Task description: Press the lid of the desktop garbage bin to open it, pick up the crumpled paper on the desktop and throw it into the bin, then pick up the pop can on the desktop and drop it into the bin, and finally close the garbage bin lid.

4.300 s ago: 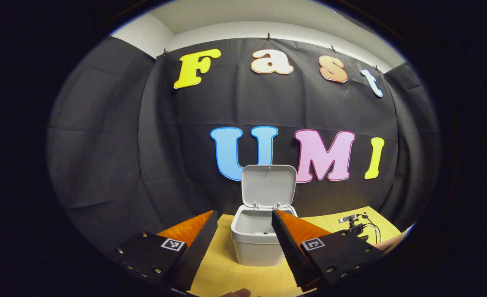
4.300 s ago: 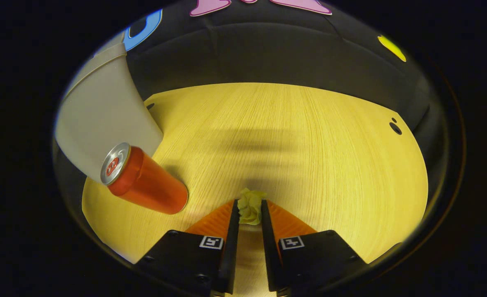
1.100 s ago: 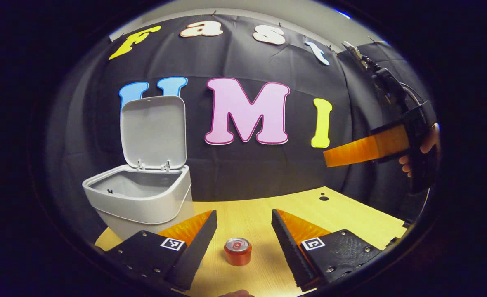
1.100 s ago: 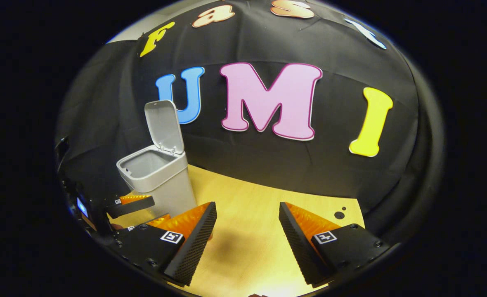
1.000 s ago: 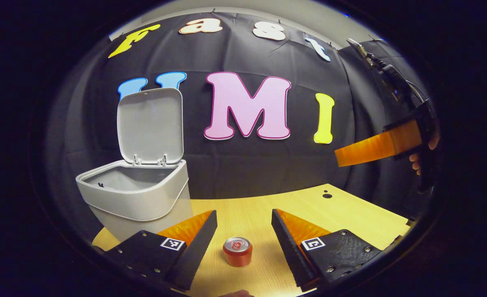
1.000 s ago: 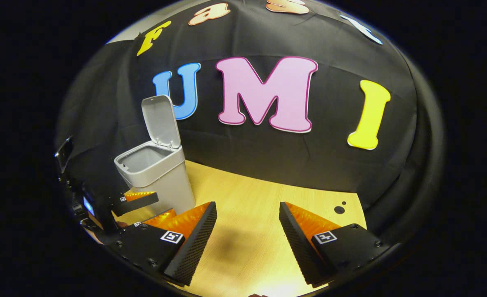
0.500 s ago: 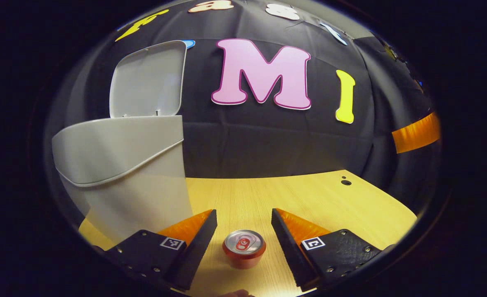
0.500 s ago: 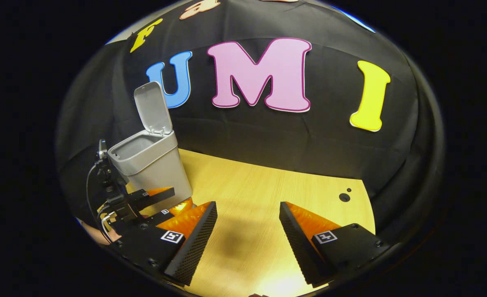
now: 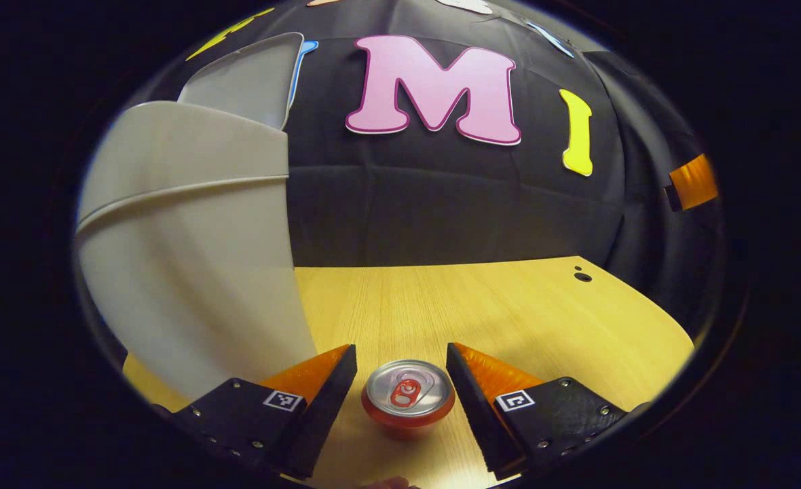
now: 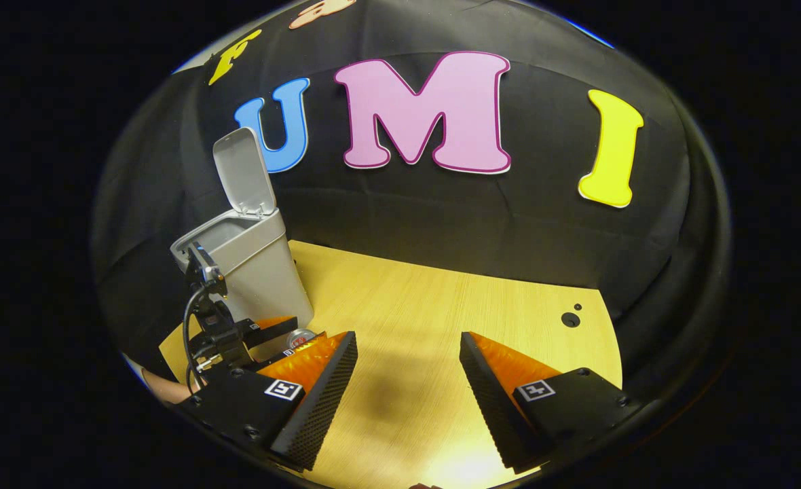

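Now left gripper is straddling upright pop can, jaws spread, not touching; right gripper is idling spread, far right.

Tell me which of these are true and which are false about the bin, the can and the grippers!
1. The garbage bin has its lid up. True.
2. The pop can lies on its side. False: it stands upright on the desktop.
3. The left gripper has its fingers on either side of the can. True.
4. The right gripper holds crumpled paper. False: it is open with nothing between its fingers.
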